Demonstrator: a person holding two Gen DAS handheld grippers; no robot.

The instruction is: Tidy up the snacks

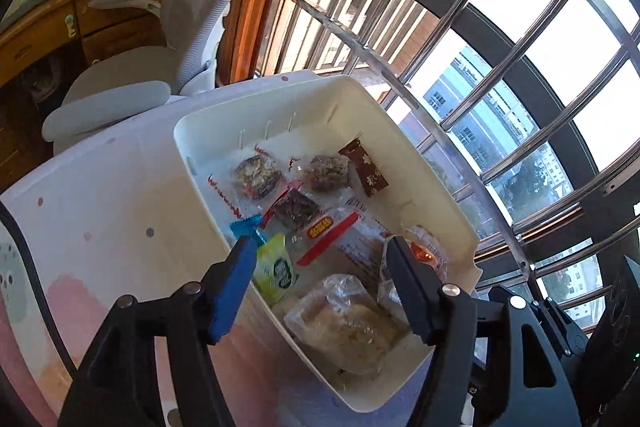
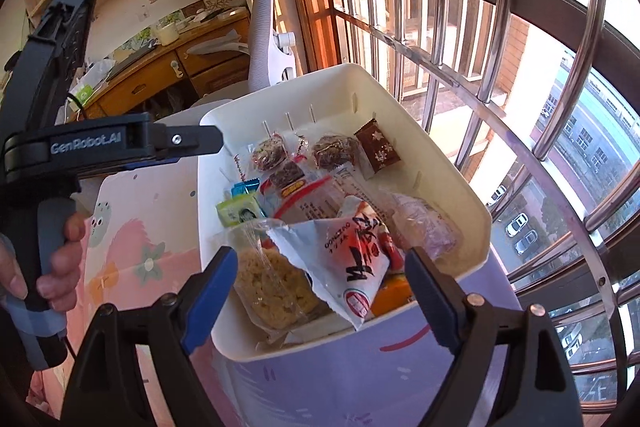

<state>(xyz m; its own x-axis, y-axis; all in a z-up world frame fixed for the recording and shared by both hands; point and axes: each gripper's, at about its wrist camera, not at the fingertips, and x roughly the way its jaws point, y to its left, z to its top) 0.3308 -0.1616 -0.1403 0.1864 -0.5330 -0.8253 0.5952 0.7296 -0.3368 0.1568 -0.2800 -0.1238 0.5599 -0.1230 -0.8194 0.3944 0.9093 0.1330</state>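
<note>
Judging by what lies in the white bin (image 2: pixel 460 203), you have most of the sorting behind you. It sits on the patterned counter (image 1: pixel 100 227) by the barred window (image 1: pixel 500 47) and already carries a full load of wrapped snacks.

Along the far wall, at about twelve o'clock in the bin, lie two round nut cakes in clear wrap (image 1: pixel 256 175) with a brown star-printed bar (image 1: pixel 366 169) at one o'clock beside them. A dark square cake (image 1: pixel 296 209) and a red-striped clear packet (image 1: pixel 328 237) sit near the middle. At nine o'clock, against the left wall, you see a blue-wrapped sweet (image 2: pixel 245 186) and a small green packet (image 2: pixel 238 211). The near end holds a pale rice crisp in a clear bag (image 2: pixel 276 283), a white sachet with black lettering (image 2: pixel 356 263) lying over an orange pack (image 2: pixel 394 293), and a cloudy clear packet (image 2: pixel 428 227) at three o'clock.

Your left gripper (image 1: pixel 316 287) hangs over the bin's near end with its jaws apart and nothing between them (the green packet shows just past its blue pad, not pinched). Your right gripper (image 2: pixel 320 291) stands wide apart above the rice crisp and the sachet, also empty. Your hand (image 2: pixel 56 267) shows on the left handle at nine o'clock in the right wrist view.

No loose snack shows on the visible parts of the counter, so little seems left, unless more waits out of view or you want the heap tidied.
</note>
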